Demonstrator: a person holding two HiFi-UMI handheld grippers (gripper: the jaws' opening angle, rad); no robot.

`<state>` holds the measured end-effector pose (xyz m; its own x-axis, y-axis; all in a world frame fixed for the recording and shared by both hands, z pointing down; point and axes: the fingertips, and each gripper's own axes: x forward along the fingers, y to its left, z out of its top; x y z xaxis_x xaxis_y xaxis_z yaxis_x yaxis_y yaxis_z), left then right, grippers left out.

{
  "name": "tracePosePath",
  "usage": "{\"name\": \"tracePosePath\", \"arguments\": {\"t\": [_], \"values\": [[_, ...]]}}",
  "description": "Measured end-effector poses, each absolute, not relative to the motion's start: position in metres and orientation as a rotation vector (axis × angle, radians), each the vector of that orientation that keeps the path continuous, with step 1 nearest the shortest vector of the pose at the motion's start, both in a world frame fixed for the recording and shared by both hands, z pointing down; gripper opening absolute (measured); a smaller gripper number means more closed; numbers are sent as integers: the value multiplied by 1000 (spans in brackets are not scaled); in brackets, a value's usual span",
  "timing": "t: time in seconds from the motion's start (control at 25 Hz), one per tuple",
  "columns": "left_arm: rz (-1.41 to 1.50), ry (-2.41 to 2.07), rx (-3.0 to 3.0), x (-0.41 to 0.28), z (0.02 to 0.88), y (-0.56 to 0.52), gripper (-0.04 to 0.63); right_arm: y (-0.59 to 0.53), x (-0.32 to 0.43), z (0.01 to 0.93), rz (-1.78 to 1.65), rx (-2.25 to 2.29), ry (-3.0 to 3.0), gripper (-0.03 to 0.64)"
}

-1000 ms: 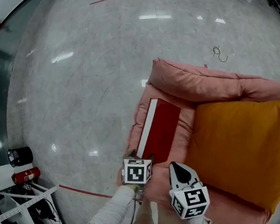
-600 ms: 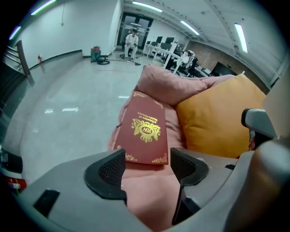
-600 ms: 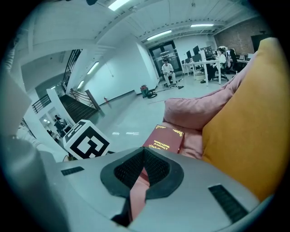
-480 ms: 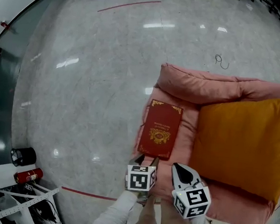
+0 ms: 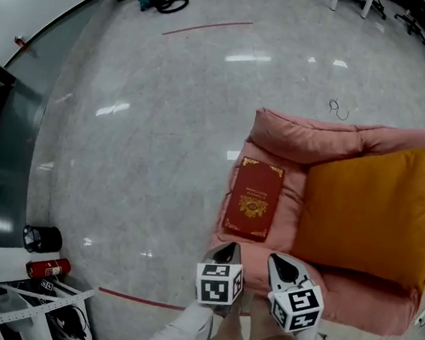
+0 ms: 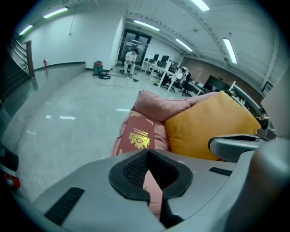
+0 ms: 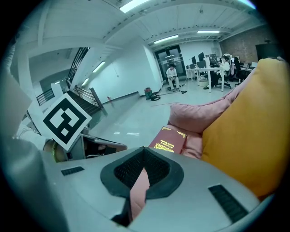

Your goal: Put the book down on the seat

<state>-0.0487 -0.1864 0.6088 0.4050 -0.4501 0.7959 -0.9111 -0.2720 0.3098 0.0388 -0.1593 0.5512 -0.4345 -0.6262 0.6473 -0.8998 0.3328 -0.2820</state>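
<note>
Left claw (image 5: 226, 250) just closed empty, book (image 5: 254, 198) ahead

Red book (image 5: 253, 198), gold ornament on the cover, lies flat and cover up on the left part of the pink seat (image 5: 306, 138), just beside the orange cushion (image 5: 366, 212). Left gripper (image 5: 227, 250) is near the book's near edge, apart from it; its jaws have just closed with nothing between them. Right gripper (image 5: 281, 265) is just beside it. A fire extinguisher (image 5: 47, 267) lies on the grey floor (image 5: 136, 180), lower left.

Bright ceiling light, fisheye-warped edges
</note>
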Motion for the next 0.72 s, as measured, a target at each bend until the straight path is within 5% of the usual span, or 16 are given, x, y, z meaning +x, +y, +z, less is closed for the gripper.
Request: {"name": "tracePosePath", "arguments": {"t": [0.72], "values": [[716,-1101,2029,-73,523,-98,6,-85,7,494,720,1391,-2234,5]]}}
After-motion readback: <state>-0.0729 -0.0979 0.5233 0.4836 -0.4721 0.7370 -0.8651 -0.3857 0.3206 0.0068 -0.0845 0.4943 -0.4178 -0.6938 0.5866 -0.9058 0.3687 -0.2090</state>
